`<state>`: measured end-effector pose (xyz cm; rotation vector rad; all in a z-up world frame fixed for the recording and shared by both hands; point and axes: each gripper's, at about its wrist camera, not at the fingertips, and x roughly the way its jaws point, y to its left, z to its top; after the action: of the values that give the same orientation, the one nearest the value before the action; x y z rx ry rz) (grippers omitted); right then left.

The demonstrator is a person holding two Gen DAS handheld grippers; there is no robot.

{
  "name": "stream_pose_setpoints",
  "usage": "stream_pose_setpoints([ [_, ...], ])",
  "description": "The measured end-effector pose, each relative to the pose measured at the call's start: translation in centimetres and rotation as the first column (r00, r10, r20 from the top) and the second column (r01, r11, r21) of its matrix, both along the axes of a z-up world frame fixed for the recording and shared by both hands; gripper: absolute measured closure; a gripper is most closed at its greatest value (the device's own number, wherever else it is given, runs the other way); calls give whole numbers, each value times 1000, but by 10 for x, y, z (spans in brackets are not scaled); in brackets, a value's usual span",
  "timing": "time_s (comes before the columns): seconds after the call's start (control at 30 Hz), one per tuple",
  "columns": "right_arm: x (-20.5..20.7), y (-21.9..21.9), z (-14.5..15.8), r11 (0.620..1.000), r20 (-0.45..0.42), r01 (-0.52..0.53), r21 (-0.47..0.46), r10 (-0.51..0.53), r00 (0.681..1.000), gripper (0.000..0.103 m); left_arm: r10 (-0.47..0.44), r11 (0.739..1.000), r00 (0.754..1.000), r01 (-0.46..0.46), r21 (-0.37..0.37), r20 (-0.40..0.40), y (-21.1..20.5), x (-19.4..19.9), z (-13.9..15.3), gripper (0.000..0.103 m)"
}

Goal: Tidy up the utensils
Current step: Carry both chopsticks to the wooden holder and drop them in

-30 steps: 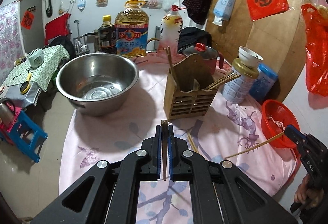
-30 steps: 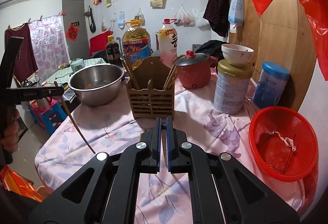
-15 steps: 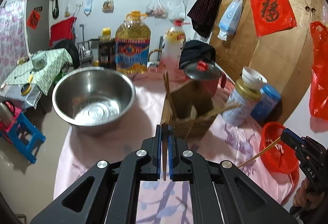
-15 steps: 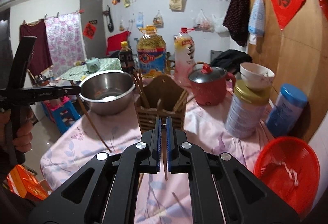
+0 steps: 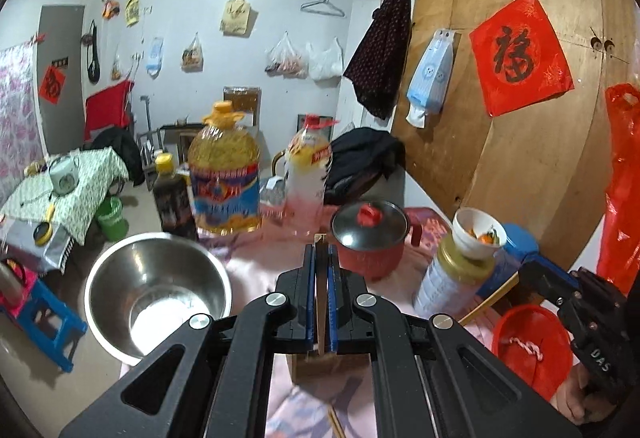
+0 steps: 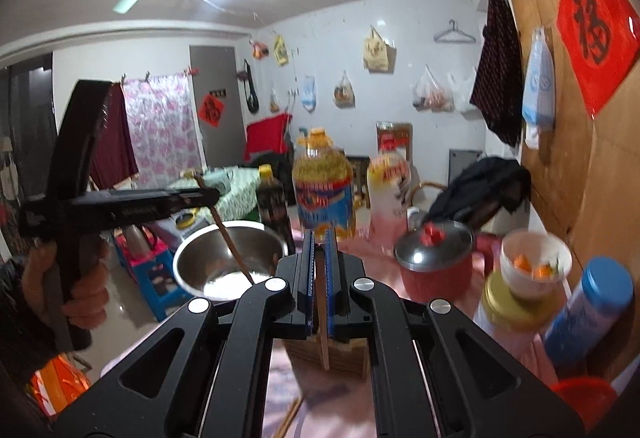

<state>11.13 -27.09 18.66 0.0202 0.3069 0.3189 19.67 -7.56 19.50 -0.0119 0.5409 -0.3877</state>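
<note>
My left gripper (image 5: 319, 252) is shut on a wooden chopstick (image 5: 320, 302) that runs upright between its blue pads. Just under the jaws a wooden utensil holder (image 5: 330, 368) peeks out. My right gripper (image 6: 319, 240) is likewise shut on a chopstick (image 6: 323, 334) whose lower end hangs in front of the holder (image 6: 340, 358). Each gripper shows in the other's view: the right gripper (image 5: 532, 278) with its chopstick (image 5: 486, 304) slanting left, the left gripper (image 6: 208, 193) with its chopstick (image 6: 232, 242) hanging down over the bowl.
A steel bowl (image 5: 156, 290) sits left of the holder; a red lidded pot (image 5: 370, 238), a tin with a white bowl (image 5: 478, 234) on top and a red basket (image 5: 532, 342) sit to the right. Oil bottles (image 5: 224, 181) stand behind. A loose chopstick (image 6: 292, 414) lies on the pink cloth.
Both grippers have risen and moved in over the table, each still gripping its chopstick. The holder has slid from mid-view to under the jaws.
</note>
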Motion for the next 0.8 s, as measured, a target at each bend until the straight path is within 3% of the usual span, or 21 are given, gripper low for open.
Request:
stream_pose_setpoints([
  [0.23, 43, 6, 0, 1000, 13, 6, -12, -6, 1000, 97, -31, 1000, 999, 31, -3, -35, -22, 38, -21, 97],
  [0.5, 92, 8, -45, 1000, -93, 9, 0, -9, 996, 94, -13, 1000, 988, 12, -9, -153, -19, 81, -70, 97],
  [0.53, 96, 8, -51, 1000, -111, 11, 4, -10, 994, 92, -12, 1000, 987, 11, -10, -163, -17, 84, -73, 94],
  [0.63, 100, 4, -61, 1000, -140, 13, 28, -9, 990, 92, 12, 1000, 985, -12, 0, -171, -15, 85, -80, 58],
  [0.8, 97, -2, -63, 999, -148, 28, 44, -21, 989, 90, 56, 998, 985, -54, 14, -164, -12, 77, -80, 42],
])
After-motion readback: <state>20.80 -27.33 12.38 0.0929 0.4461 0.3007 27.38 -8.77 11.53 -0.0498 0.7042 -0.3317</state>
